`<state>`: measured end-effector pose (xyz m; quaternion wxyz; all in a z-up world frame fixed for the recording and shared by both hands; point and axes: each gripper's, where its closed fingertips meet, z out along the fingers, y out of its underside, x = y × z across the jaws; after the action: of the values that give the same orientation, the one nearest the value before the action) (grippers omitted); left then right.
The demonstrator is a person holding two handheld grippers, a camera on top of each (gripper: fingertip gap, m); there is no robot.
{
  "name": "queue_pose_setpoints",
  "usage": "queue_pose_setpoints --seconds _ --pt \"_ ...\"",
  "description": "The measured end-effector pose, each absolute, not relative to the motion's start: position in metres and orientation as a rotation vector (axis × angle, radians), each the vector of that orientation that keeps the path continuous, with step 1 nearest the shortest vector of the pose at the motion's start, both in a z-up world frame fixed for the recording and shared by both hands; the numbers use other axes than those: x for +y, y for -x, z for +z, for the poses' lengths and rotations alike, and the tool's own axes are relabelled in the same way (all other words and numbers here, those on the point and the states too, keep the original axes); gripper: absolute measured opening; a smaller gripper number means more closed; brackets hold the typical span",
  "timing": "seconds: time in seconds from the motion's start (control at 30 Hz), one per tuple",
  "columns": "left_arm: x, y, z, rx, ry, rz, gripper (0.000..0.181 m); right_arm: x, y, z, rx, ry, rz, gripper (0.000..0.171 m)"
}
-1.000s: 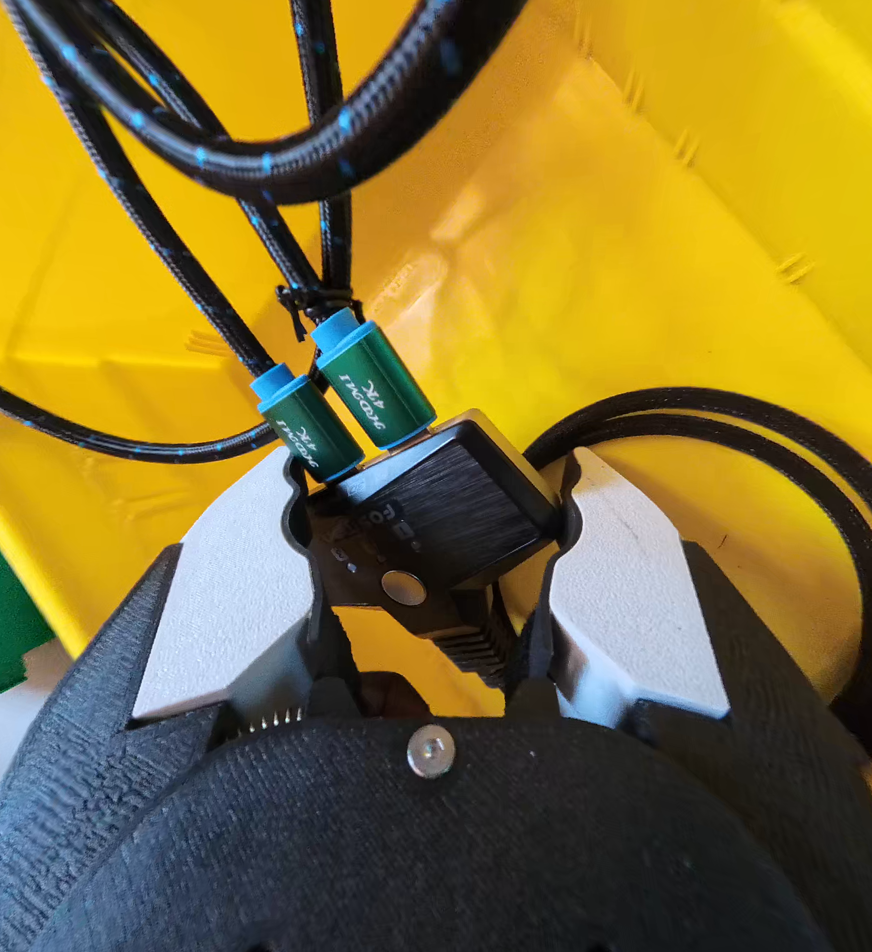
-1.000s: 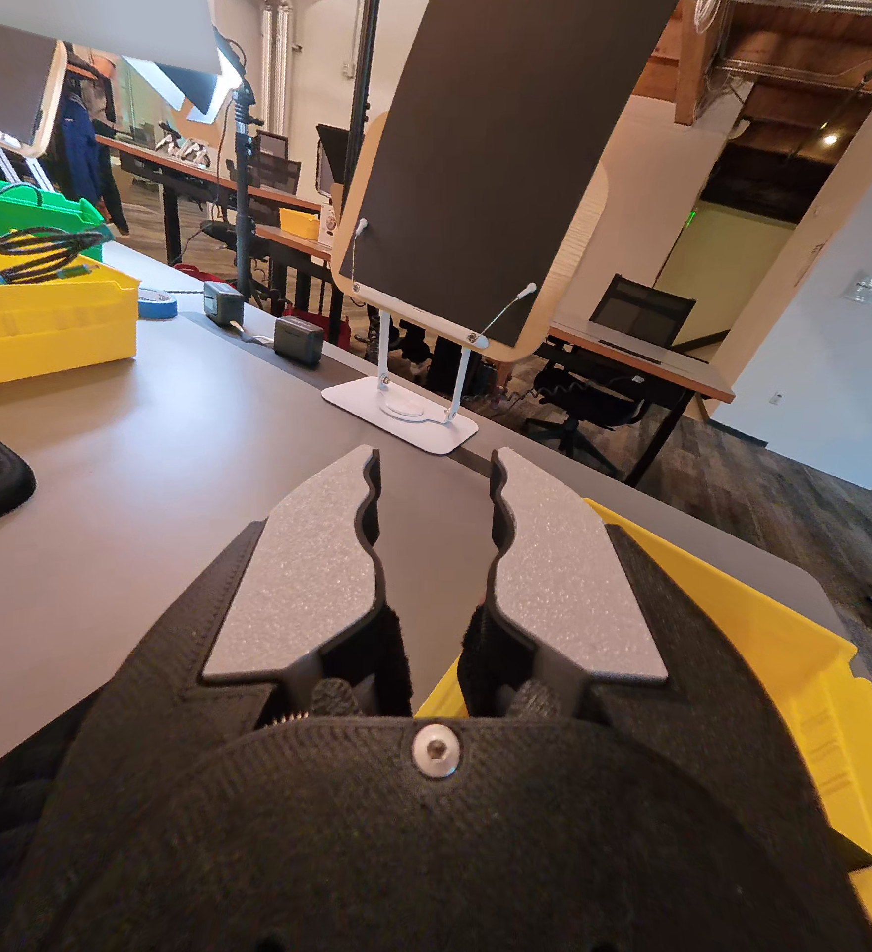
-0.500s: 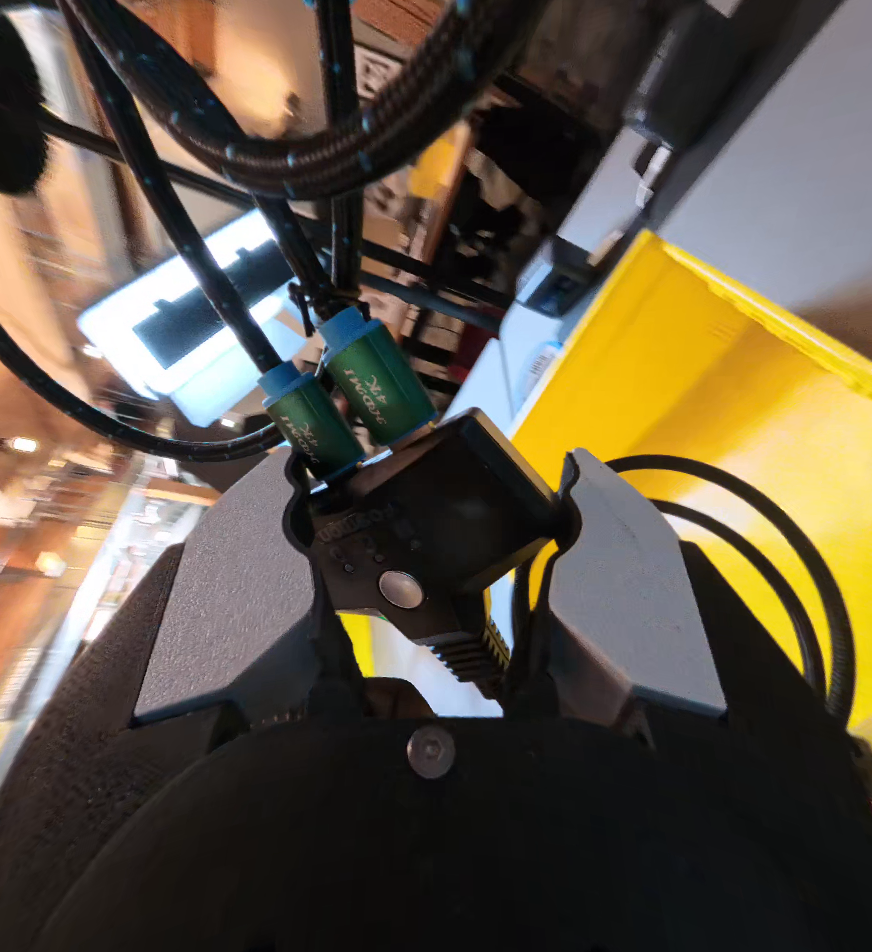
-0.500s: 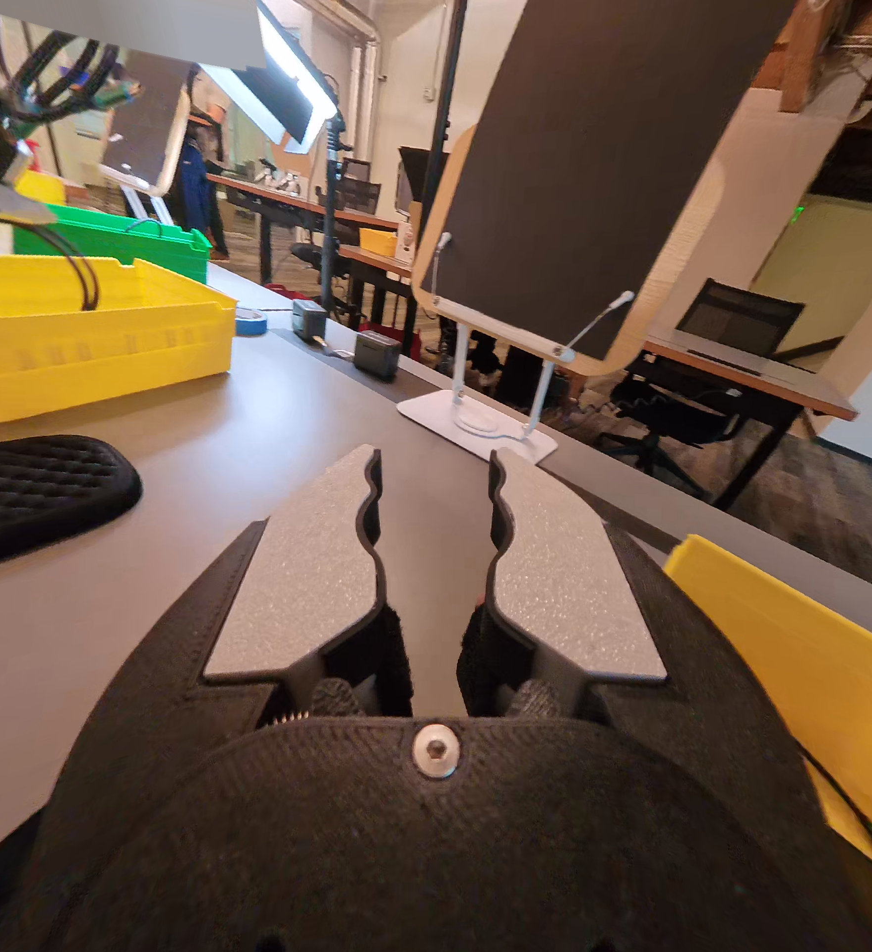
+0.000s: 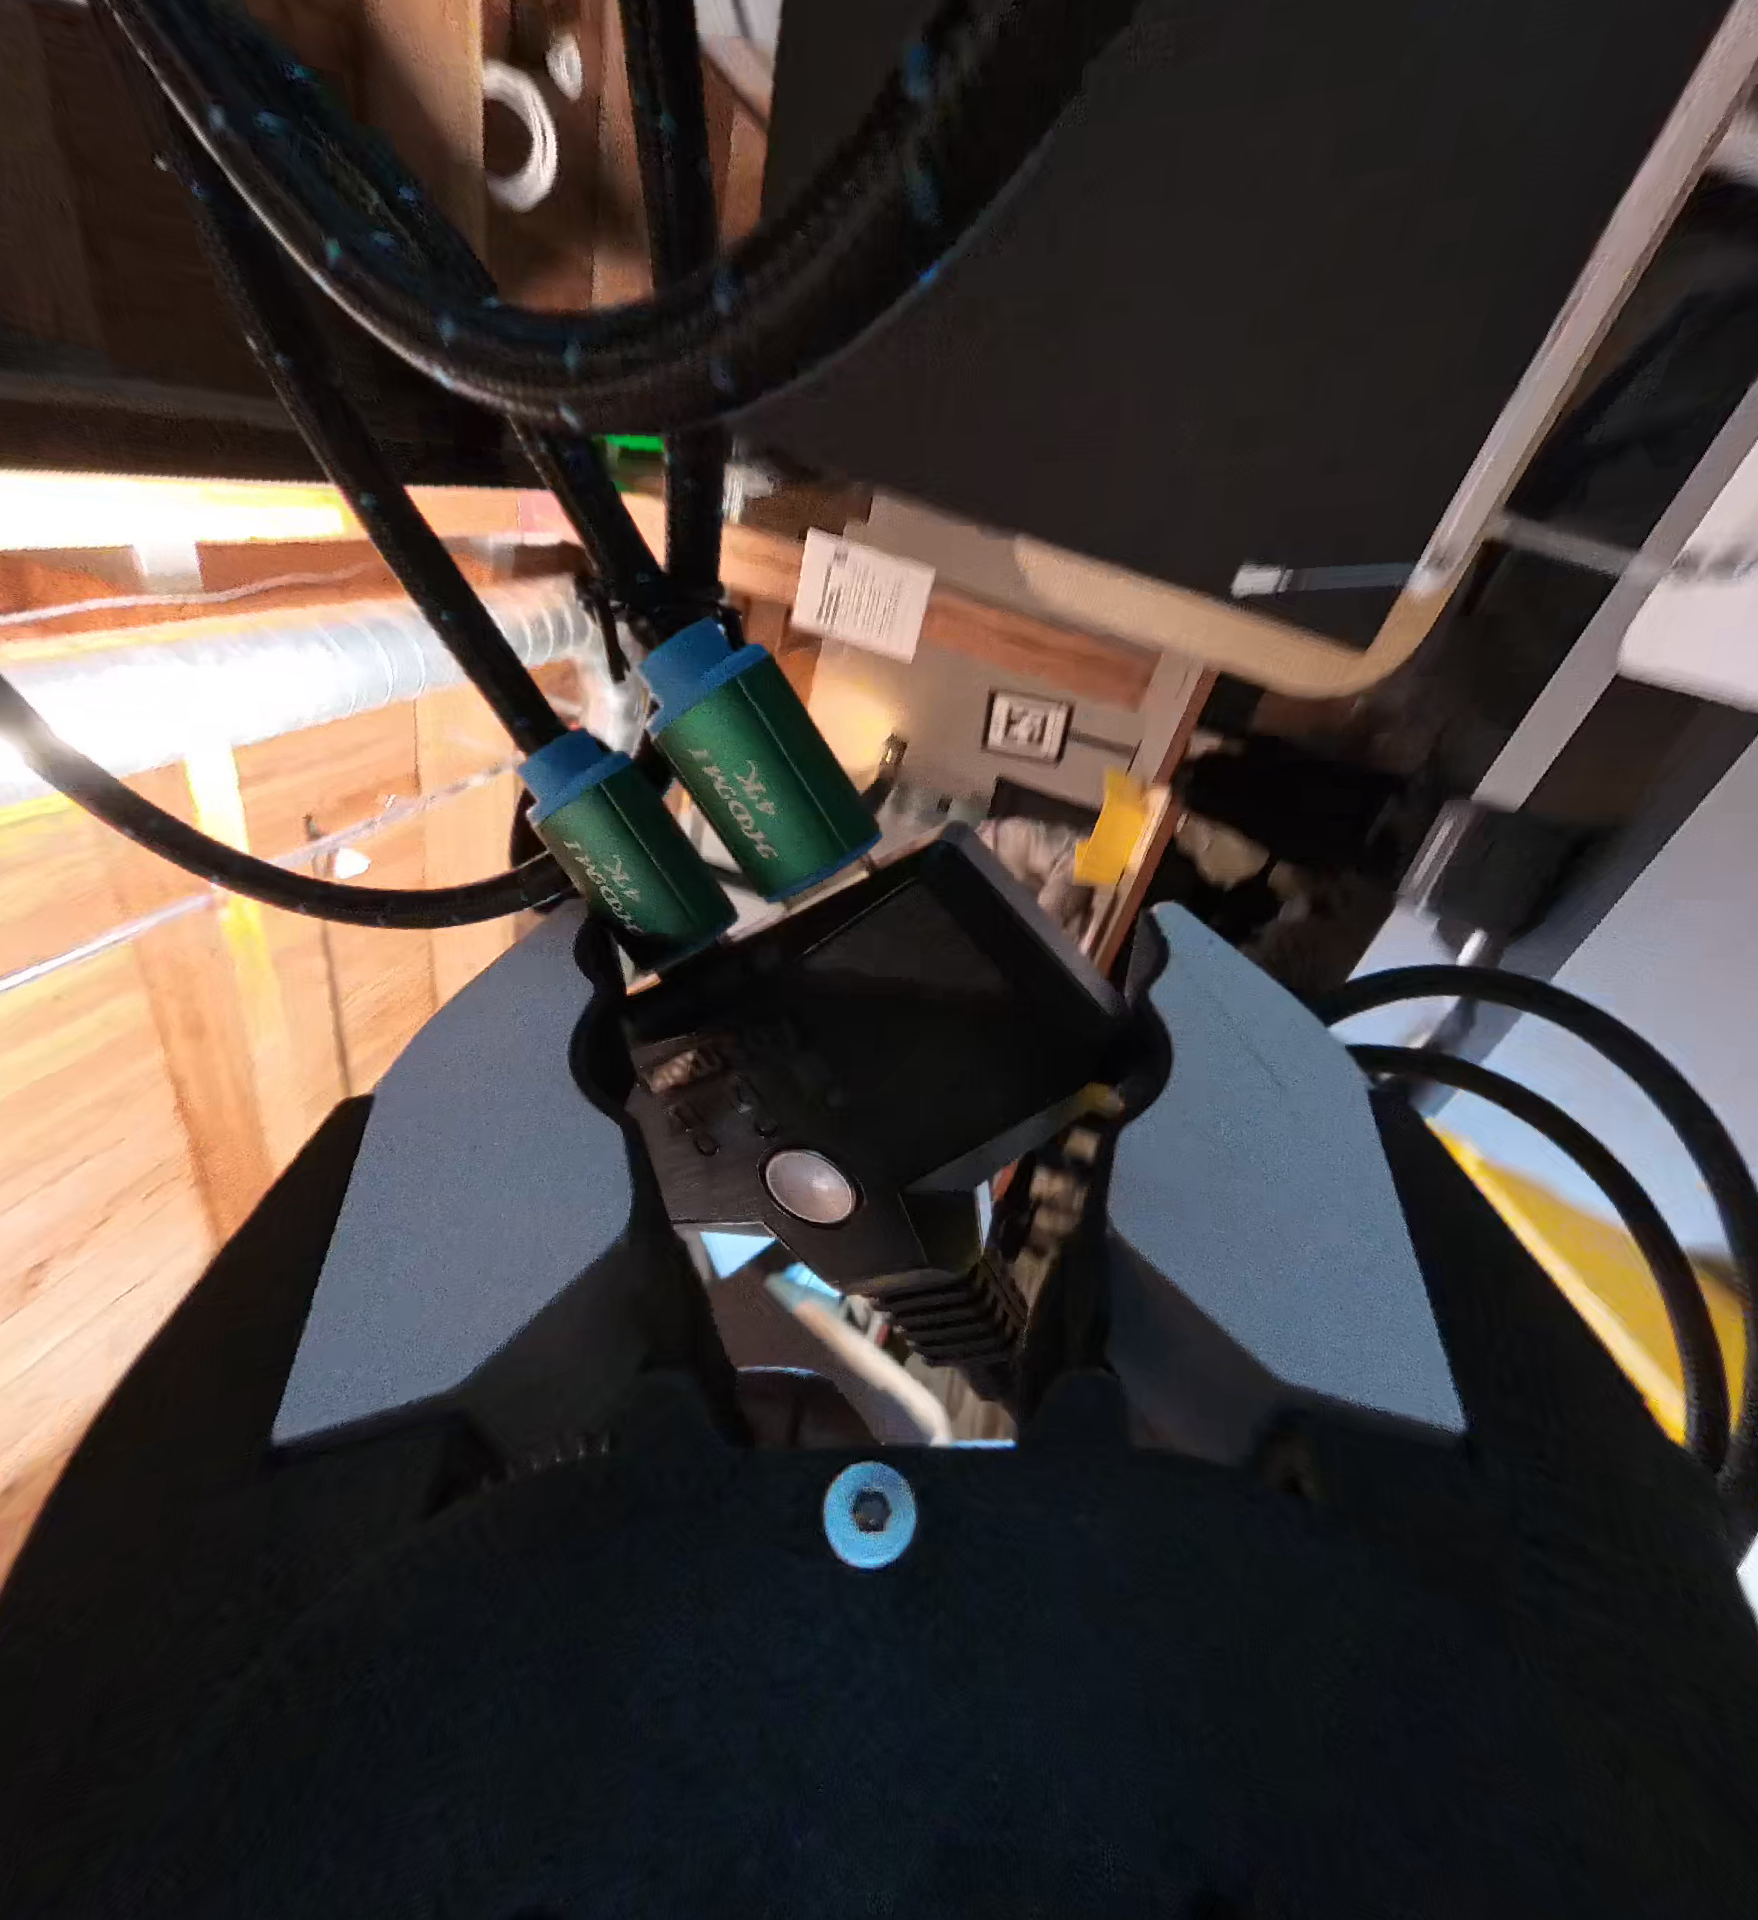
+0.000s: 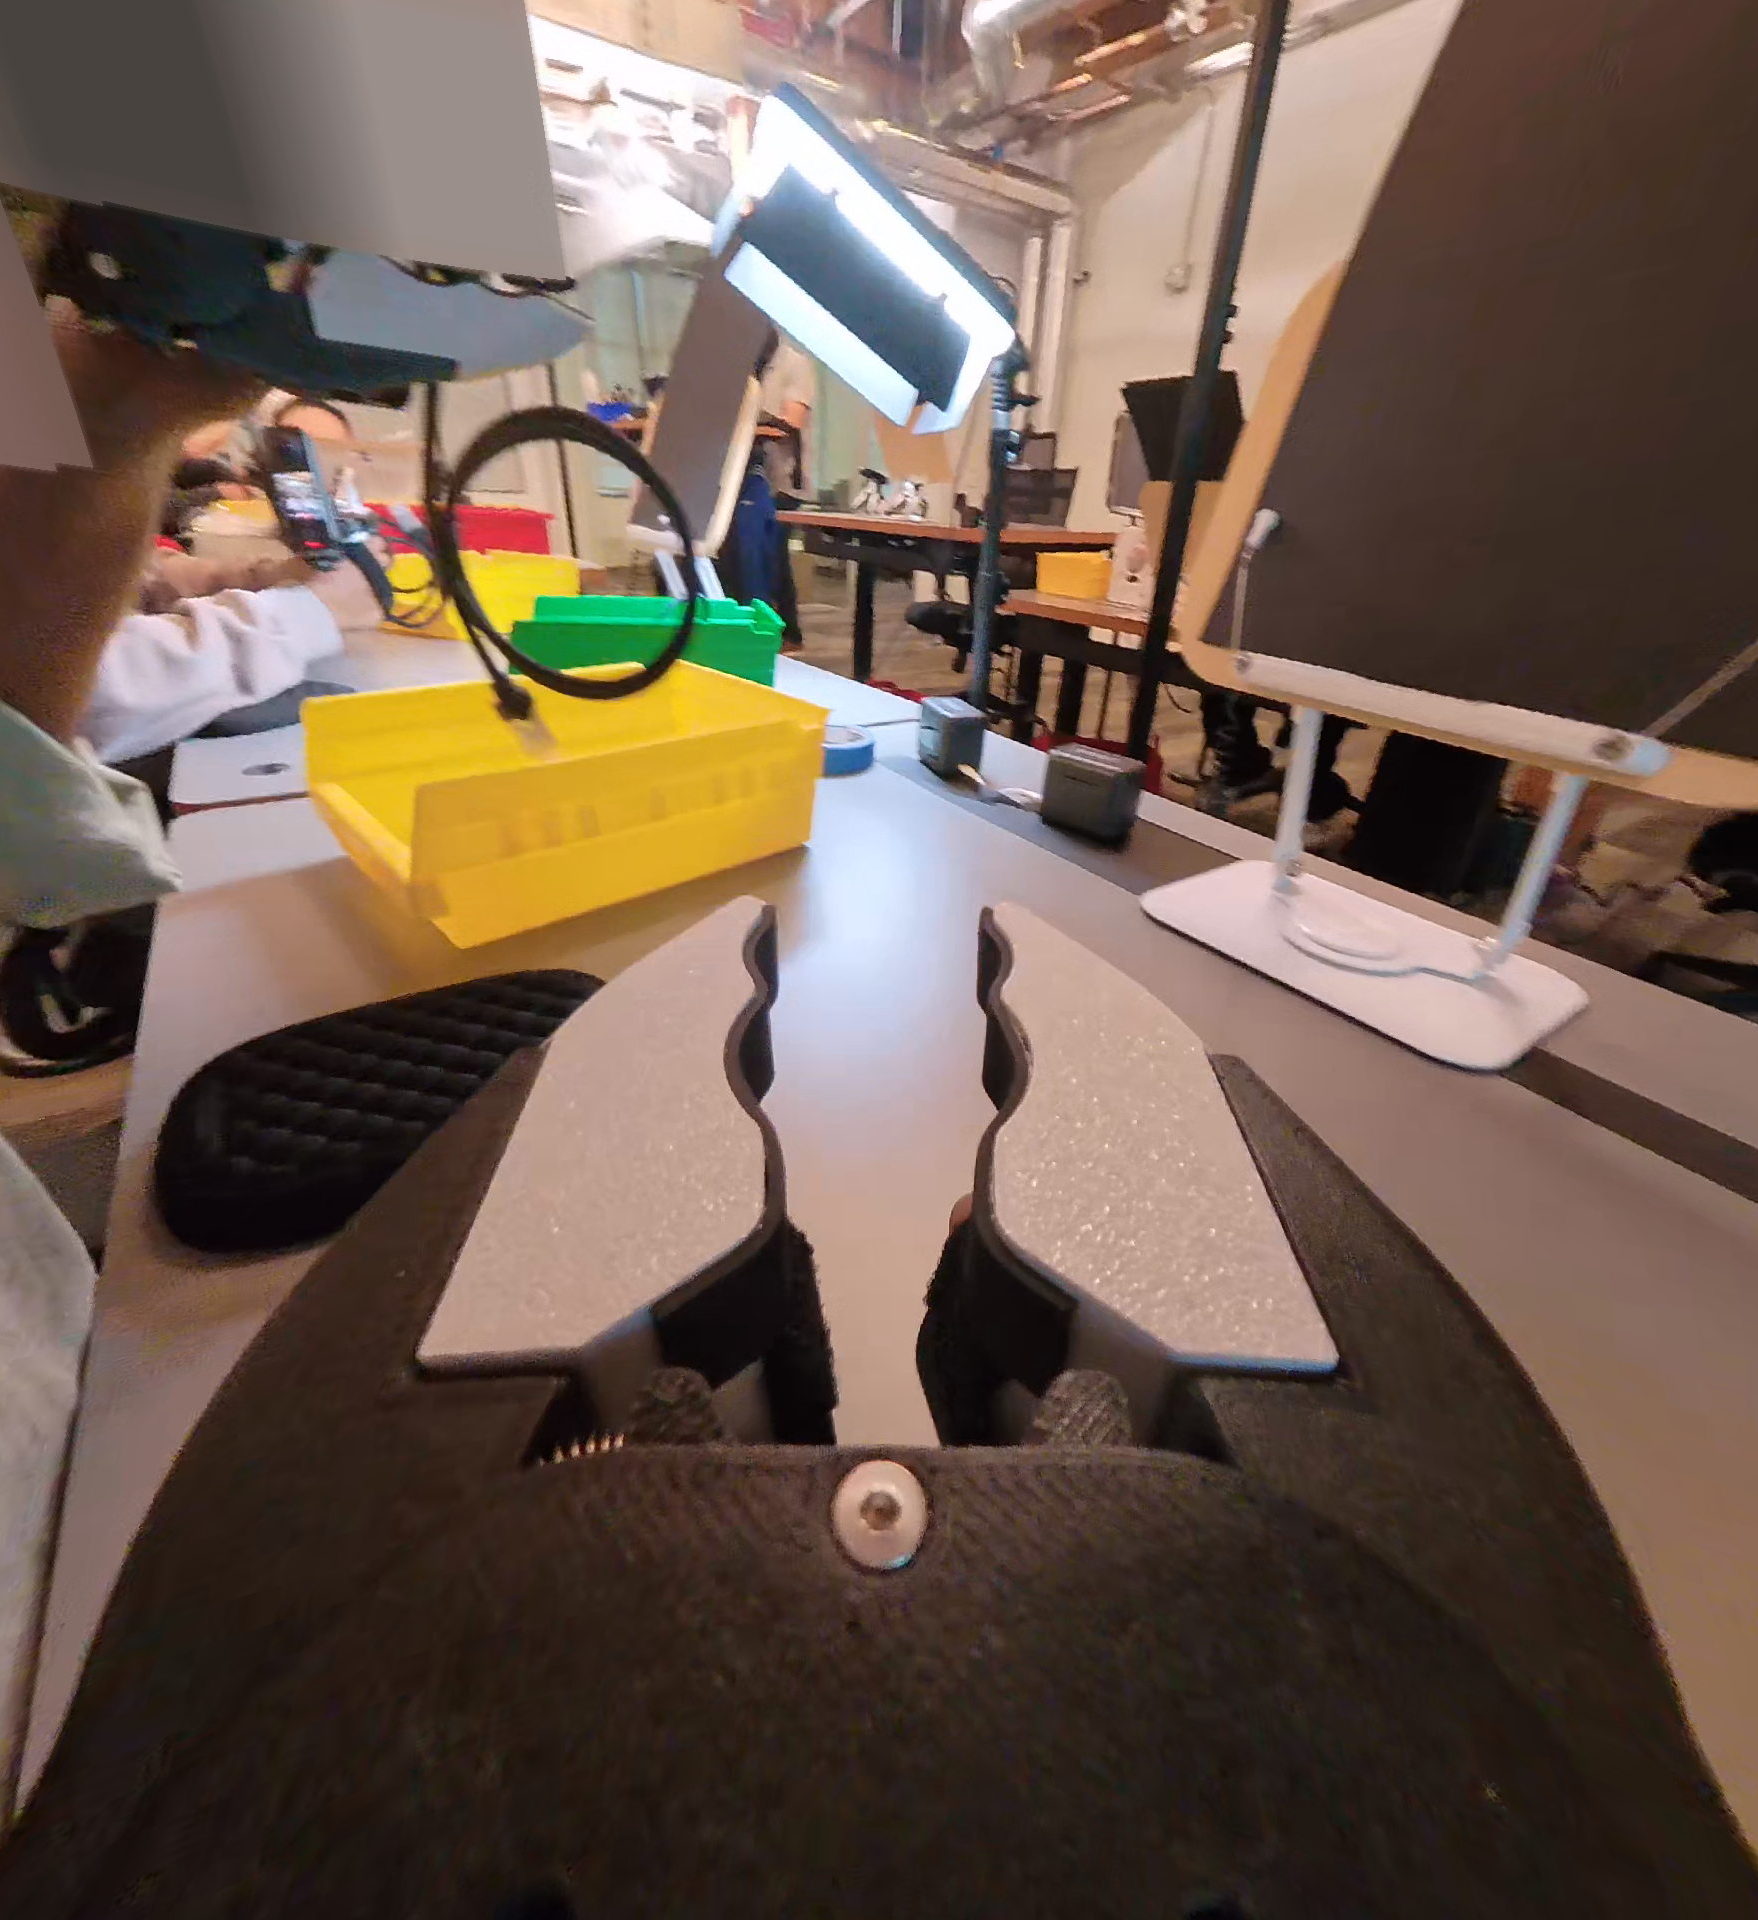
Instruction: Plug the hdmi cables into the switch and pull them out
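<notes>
Black switch (image 5: 916,1049) clamped in left hand-held gripper (image 5: 864,997), lifted above worktop (image 6: 875,935). Both green hdmi plugs (image 5: 688,810) seated (plugging seems done). Pulling out left. Right hand-held gripper (image 6: 875,987) half-open, empty.

Black HDMI switch (image 5: 916,1039); green plugs (image 5: 755,784) with blue collars; black braided cables (image 5: 407,582) flecked blue; yellow bin (image 6: 563,800) ahead of tool.
</notes>
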<state>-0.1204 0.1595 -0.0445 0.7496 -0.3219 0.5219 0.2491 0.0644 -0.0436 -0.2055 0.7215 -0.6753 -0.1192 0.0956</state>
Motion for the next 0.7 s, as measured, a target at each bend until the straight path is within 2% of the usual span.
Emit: queue_pose_setpoints --seconds 0.07,0.2,0.27,0.57,0.67,0.7 --pt "0.137 0.095 -0.049 1.161 0.668 0.459 0.092 -0.038 -0.045 -0.197 -0.303 1.438 0.272 0.039" --pt "0.097 0.044 -0.078 1.247 0.616 0.347 0.093 -0.029 -0.008 -0.161 -0.328 1.263 0.47 0.062" --pt "0.081 0.025 -0.092 1.287 0.592 0.324 0.092 -0.022 -0.003 -0.144 -0.279 1.196 0.546 0.063" --pt "0.039 -0.011 -0.105 1.371 0.393 0.456 0.093 0.007 0.003 -0.089 -0.216 0.945 0.614 0.044" --pt "0.033 -0.02 -0.113 1.4 0.349 0.472 0.093 0.008 0.009 -0.085 -0.265 0.891 0.611 0.013" --pt "0.033 -0.021 -0.115 1.415 0.342 0.477 0.094 0.009 0.007 -0.087 -0.26 0.893 0.587 0.013"
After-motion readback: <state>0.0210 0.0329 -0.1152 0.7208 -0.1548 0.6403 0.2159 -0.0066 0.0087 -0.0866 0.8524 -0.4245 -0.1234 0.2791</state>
